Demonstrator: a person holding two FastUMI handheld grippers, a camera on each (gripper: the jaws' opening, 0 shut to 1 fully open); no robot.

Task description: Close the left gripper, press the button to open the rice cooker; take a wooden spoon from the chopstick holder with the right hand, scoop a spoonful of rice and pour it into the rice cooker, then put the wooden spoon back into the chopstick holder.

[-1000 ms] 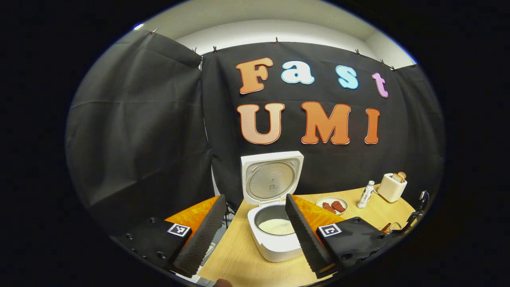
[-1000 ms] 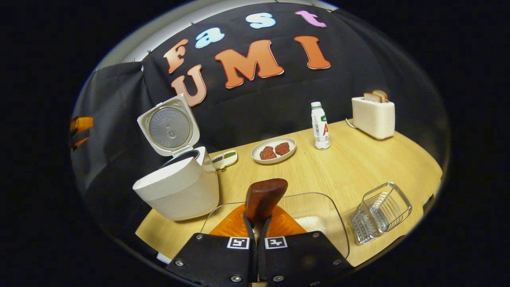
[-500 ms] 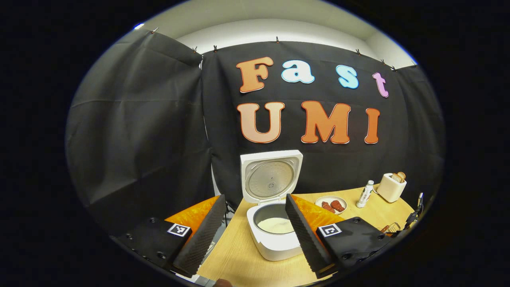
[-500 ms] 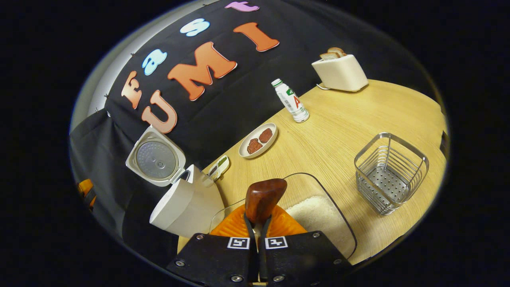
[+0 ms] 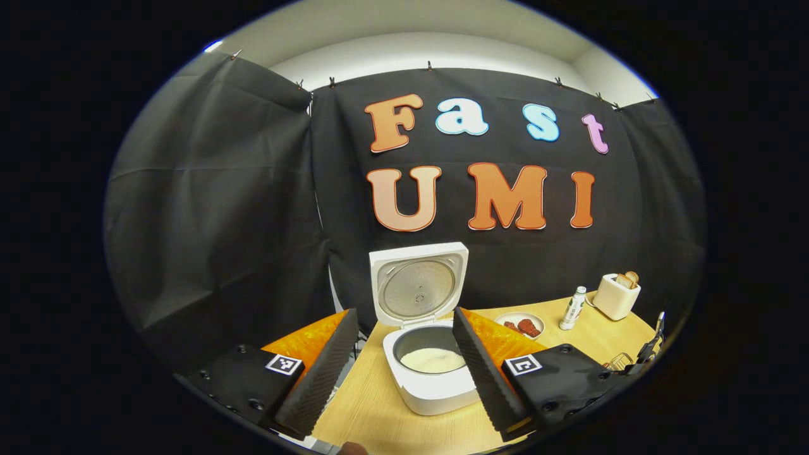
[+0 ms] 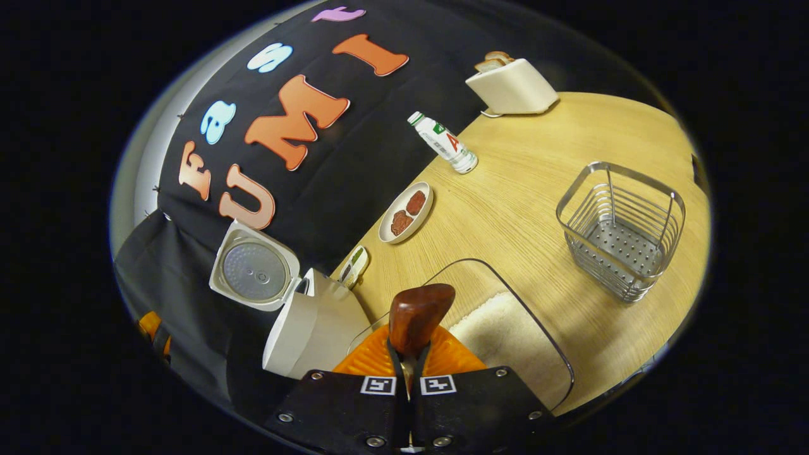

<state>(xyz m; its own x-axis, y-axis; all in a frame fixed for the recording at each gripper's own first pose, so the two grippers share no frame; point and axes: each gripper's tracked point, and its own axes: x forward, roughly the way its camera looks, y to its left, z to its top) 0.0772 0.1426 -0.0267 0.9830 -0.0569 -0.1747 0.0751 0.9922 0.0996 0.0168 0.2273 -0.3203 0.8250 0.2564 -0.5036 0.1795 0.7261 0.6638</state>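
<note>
Currently, status by item:
Right gripper (image 6: 407, 360): clamped on wooden spoon (image 6: 417, 316); view has rolled, bringing chopstick holder (image 6: 622, 230) nearer.
Left gripper (image 5: 398, 354): jaws wide, empty.
Rice cooker (image 5: 430, 373): lid up, rice inside.
Phase: likely spoon return.

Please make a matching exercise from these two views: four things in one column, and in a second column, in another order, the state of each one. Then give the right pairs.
Things:
1. rice cooker
2. wooden spoon
3. chopstick holder
4. toaster

States:
A. bread slices stick out of the top
B. lid up, white rice in the pot
C. wire basket standing on the table with nothing in it
D. clamped in the right gripper

Pairs: 1-B, 2-D, 3-C, 4-A
</note>
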